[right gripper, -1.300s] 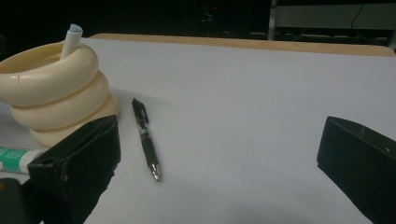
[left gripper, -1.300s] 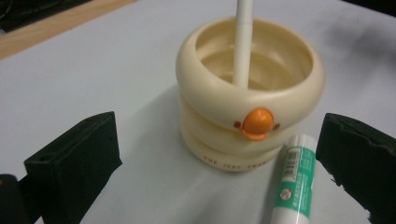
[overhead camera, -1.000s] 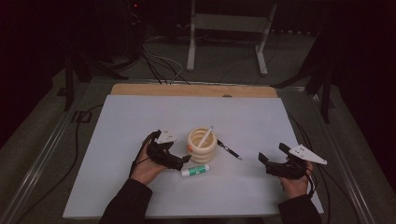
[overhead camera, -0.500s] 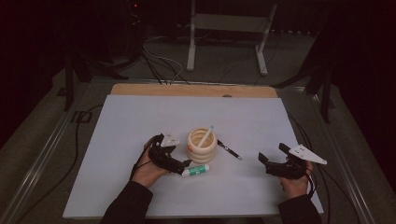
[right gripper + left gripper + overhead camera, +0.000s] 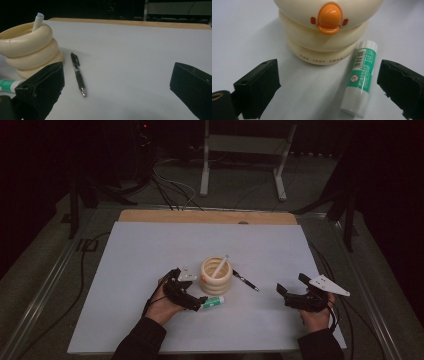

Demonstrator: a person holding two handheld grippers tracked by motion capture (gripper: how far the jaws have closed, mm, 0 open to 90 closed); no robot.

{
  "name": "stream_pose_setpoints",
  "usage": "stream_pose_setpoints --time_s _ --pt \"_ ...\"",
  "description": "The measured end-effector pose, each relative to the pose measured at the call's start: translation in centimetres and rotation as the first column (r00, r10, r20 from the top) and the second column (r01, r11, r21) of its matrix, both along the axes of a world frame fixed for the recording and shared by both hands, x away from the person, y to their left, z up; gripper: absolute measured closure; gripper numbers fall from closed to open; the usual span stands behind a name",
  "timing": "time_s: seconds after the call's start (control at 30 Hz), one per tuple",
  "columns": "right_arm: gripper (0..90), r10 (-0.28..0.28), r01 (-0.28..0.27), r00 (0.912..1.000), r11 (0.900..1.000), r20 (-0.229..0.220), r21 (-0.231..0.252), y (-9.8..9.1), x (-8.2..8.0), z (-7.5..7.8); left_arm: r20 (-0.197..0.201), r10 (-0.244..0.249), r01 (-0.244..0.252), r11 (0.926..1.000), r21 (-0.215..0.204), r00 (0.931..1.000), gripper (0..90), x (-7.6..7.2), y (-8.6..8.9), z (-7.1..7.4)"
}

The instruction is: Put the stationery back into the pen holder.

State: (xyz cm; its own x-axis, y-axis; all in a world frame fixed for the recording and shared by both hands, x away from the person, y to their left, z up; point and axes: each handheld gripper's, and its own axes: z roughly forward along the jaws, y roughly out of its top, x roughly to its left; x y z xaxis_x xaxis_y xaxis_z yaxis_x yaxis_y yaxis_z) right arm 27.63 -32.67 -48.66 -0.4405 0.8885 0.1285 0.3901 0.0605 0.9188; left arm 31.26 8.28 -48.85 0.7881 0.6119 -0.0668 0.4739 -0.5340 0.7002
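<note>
The left gripper lies low over the white table sheet, its jaws wide and just closing a little around the green-and-white plastic glue stick, not yet pressing it. The stick lies flat, just beside the cream ribbed duck-faced pen holder, which holds a white pen. A black ballpoint pen lies beyond. The right gripper rests well apart, open and empty.

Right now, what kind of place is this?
Probably a lab or workshop set up for recording: a white-topped table stands in a dark room, black cables trail across the grey floor, and a white metal stand sits behind.
</note>
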Motion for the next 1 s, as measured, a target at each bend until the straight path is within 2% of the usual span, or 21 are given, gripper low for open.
stream_pose_setpoints --time_s 0.17,0.2,0.33,0.53,0.63,0.8,0.87,0.93,1.0 --pt "0.0 0.001 -0.001 1.0000 1.0000 0.000 -0.001 0.0 0.0 0.0 -0.014 -0.018 0.018 0.9998 0.001 0.9997 8.1 -0.1 -0.3 -0.2" --pt "0.0 0.001 -0.001 1.0000 1.0000 0.000 -0.001 0.0 0.0 0.0 -0.024 -0.034 0.034 0.9994 0.005 0.9991 8.1 -0.2 -0.5 -0.4" --pt "0.0 0.001 -0.001 1.0000 1.0000 0.001 -0.001 0.0 0.0 0.0 -0.039 -0.058 0.058 0.9983 0.001 0.9976 14.7 -0.5 -0.7 -0.5" --pt "0.0 0.001 -0.001 1.0000 1.0000 0.001 -0.002 0.0 0.0 0.0 -0.057 -0.090 0.092 0.9952 0.034 0.9943 21.3 -1.0 -1.4 -0.9" --pt "0.0 0.001 -0.001 1.0000 1.0000 0.001 -0.001 0.0 0.0 0.0 -0.082 -0.125 0.129 0.9903 0.052 0.9888 26.8 -1.1 -1.7 -1.3" --pt "0.0 0.002 -0.002 1.0000 1.0000 0.002 -0.002 0.0 0.0 0.0 -0.102 -0.161 0.169 0.9829 0.072 0.9816 46.6 -1.2 -1.8 -1.8" --pt "0.0 0.002 -0.002 1.0000 1.0000 0.003 -0.002 0.0 0.0 0.0 -0.103 -0.173 0.184 0.9777 0.102 0.9794 55.9 -1.2 -1.9 -2.0" --pt "0.0 0.001 -0.001 1.0000 1.0000 0.001 -0.001 0.0 0.0 0.0 -0.095 -0.185 0.195 0.9738 0.117 0.9782 59.4 -1.2 -1.9 -2.0" --pt "0.0 0.001 -0.001 1.0000 1.0000 0.001 -0.001 0.0 0.0 0.0 -0.095 -0.215 0.226 0.9653 0.131 0.9721 63.8 -1.2 -2.0 -1.9"
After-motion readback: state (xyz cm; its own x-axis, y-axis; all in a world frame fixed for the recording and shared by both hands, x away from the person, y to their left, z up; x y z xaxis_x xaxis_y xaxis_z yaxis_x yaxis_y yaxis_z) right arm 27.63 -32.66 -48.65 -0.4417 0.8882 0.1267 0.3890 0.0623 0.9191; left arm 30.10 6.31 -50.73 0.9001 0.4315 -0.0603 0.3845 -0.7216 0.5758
